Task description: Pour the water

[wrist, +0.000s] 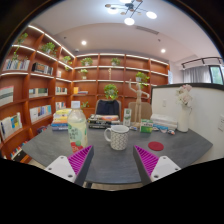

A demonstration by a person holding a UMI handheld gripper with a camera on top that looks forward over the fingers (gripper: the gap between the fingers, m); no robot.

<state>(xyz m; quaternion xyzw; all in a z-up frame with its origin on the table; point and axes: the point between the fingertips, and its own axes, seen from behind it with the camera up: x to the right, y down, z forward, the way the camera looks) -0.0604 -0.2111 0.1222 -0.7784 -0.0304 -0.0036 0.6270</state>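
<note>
**Gripper over bench, mug ahead, nothing held**

The hand-held gripper (111, 170) hangs over the near edge of the dark round bench (100, 165), fingers apart w/ nothing between them; pink pads (76, 160) show on the inner faces. Just ahead, roughly centre of the bench, stands a white mug (118, 137) w/ dark print, handle to its left, upright. To its left, a clear plastic bottle (76, 126), upright, green label; can't tell the water level inside. A small red round item (155, 146) lies to the mug's right, just ahead of the right finger. Toward the far edge: a tall glass (127, 115), a dark device (97, 123), and a clutter of boxes at the left (60, 120) and right (157, 126) sides. At the far right edge, a white vase w/ pale flowers (184, 106). A person (108, 105) sits behind the far edge. Bookshelves (30, 85) line the left wall and the back wall.
</note>
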